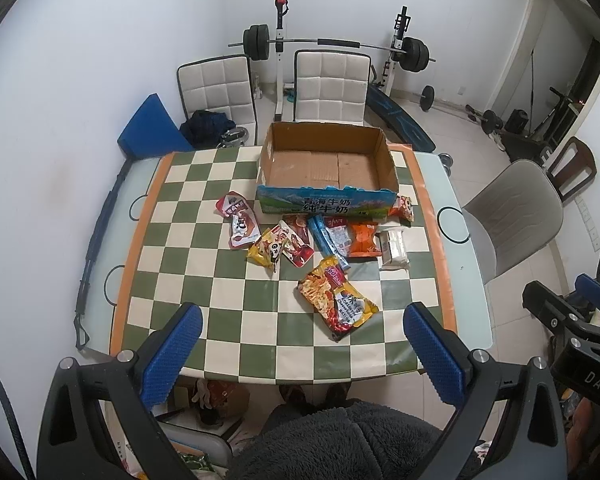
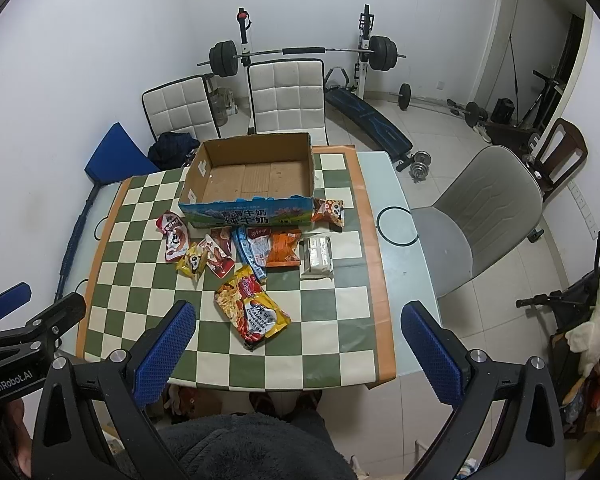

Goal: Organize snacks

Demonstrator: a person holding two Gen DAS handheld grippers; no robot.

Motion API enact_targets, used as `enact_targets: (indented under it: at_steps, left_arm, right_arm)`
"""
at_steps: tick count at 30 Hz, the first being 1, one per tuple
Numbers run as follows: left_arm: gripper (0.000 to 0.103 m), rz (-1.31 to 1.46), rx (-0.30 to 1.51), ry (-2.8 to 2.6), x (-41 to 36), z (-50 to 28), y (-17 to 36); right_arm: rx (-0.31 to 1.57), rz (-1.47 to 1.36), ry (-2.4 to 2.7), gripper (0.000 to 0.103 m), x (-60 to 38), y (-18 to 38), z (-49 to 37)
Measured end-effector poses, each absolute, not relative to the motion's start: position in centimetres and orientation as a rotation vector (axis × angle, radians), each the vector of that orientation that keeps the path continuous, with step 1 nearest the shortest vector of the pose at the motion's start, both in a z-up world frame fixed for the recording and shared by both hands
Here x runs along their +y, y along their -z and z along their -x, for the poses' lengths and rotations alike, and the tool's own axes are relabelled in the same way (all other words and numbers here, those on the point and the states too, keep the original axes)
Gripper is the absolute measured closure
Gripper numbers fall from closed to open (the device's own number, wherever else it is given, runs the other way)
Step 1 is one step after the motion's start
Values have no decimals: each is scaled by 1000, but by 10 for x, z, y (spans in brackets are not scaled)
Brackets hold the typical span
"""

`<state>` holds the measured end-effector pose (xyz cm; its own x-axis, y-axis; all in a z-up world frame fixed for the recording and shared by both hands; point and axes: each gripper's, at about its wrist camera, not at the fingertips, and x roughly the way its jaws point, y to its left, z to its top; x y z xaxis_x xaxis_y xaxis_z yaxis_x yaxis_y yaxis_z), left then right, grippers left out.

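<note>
Both hand-held grippers, left (image 1: pixel 302 336) and right (image 2: pixel 298 336), wide open, empty, raised over near table (image 1: pixel 466 280) edge; snacks (image 1: pixel 324 236) loose ahead, box (image 1: pixel 328 200) beyond, empty, ready for filling

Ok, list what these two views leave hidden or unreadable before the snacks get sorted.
- Dark red snack pouch: both views, mostly covered by neighbouring packets and the open cardboard milk box.
- Small print on the yellow noodle packet: too small.
- Things under the checkered table: cut off by its edge and the open left gripper.
</note>
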<state>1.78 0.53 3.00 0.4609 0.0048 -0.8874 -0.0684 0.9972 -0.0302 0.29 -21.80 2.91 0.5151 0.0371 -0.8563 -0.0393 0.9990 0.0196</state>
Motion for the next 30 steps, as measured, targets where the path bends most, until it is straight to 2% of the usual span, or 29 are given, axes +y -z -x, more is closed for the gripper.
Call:
enact_targets:
  at_steps: [12, 30]
  left_arm:
    - [0, 64, 1084, -45, 3, -19, -32]
    - [0, 63, 1077, -40, -5, -15, -34]
  right_arm:
    - [1024, 7, -57, 0, -209, -50, -15]
    - [1019, 1, -55, 0, -210, -48, -11]
